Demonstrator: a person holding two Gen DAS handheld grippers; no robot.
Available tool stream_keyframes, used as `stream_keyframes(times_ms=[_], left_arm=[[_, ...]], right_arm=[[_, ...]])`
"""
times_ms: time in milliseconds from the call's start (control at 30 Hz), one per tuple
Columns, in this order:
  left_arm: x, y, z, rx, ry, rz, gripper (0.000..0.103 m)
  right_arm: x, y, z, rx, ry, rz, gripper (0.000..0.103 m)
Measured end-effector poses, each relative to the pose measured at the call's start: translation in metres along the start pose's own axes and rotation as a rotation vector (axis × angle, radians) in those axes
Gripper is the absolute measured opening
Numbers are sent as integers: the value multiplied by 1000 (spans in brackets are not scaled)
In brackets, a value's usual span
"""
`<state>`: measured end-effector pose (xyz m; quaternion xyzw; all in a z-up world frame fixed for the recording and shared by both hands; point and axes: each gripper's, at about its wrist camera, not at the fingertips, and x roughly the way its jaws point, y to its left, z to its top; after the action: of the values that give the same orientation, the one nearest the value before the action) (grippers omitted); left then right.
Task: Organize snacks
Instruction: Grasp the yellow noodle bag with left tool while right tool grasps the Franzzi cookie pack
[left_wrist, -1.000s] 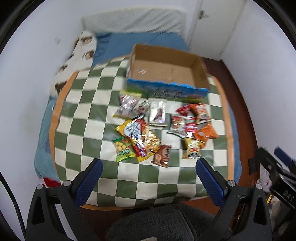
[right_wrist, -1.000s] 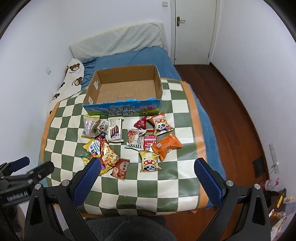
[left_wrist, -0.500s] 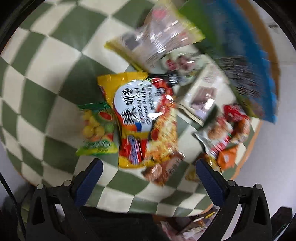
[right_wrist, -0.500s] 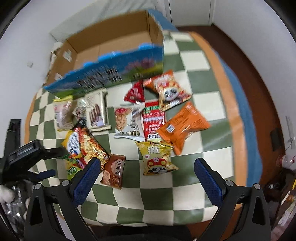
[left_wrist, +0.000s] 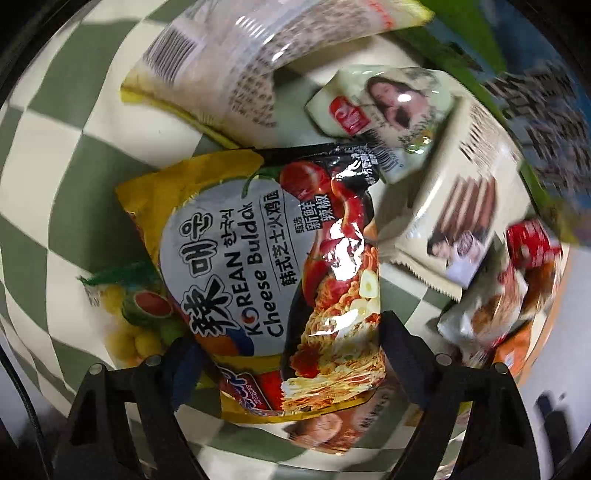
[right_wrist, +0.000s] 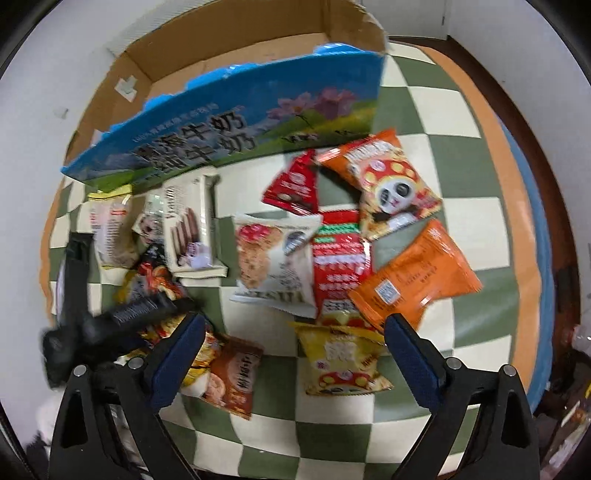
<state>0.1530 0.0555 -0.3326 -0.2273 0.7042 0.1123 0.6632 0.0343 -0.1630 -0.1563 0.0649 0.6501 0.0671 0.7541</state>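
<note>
On checkered cloth (right_wrist: 413, 92): carton and loose snacks.
Behind packets, open cardboard box (right_wrist: 236, 92); straddling noodle packet (left_wrist: 273, 280), left gripper (left_wrist: 291, 354), jaws wide, gripping nothing; above yellow snack bag (right_wrist: 341, 360), right gripper (right_wrist: 295, 350), jaws wide, empty.

Lying flat among scattered snacks (right_wrist: 332, 266): yellow Korean Cheese Buldak noodle packet (left_wrist: 280, 280). Standing open behind them: blue-fronted cardboard box (right_wrist: 236, 122).

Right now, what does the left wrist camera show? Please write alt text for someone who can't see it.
The open left tool straddles the lower end of a yellow Korean Cheese Buldak noodle packet lying on a green-and-cream checkered cloth. Other snack packets crowd around it.
</note>
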Motion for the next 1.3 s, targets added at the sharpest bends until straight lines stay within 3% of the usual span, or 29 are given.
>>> stream_keyframes(times_ms=[133, 267, 333, 400, 500, 633, 667, 733, 800, 1033, 1200, 1300], left_arm=[[-15, -6, -13, 147, -79, 141, 86], [-26, -3, -18, 265, -134, 241, 86], [-30, 4, -17, 299, -146, 255, 86], [-30, 13, -13, 291, -139, 223, 87], [-30, 32, -8, 221, -102, 108, 89], [-34, 68, 1, 80, -78, -65, 89], [-34, 74, 1, 52, -81, -96, 89], [-37, 83, -2, 22, -98, -144, 88], [-37, 87, -5, 54, -109, -147, 87], [-51, 62, -40, 376, -116, -44, 86], [-47, 73, -41, 429, -64, -14, 88], [-43, 70, -31, 438, -41, 22, 89]], right_arm=[[12, 19, 10, -31, 24, 69, 91], [31, 45, 21, -56, 22, 111, 86], [44, 60, 30, -55, 13, 117, 85], [59, 74, 40, -43, 3, 127, 84], [82, 93, 53, -26, -5, 105, 81], [112, 112, 62, -33, 32, 44, 68], [117, 116, 62, -48, 39, 14, 60], [119, 120, 58, -62, 35, -7, 60], [116, 120, 49, -73, 45, -37, 60], [115, 101, -10, -65, 244, -34, 59], [112, 89, -36, -49, 266, -23, 60], [114, 87, -40, -20, 278, -22, 66]])
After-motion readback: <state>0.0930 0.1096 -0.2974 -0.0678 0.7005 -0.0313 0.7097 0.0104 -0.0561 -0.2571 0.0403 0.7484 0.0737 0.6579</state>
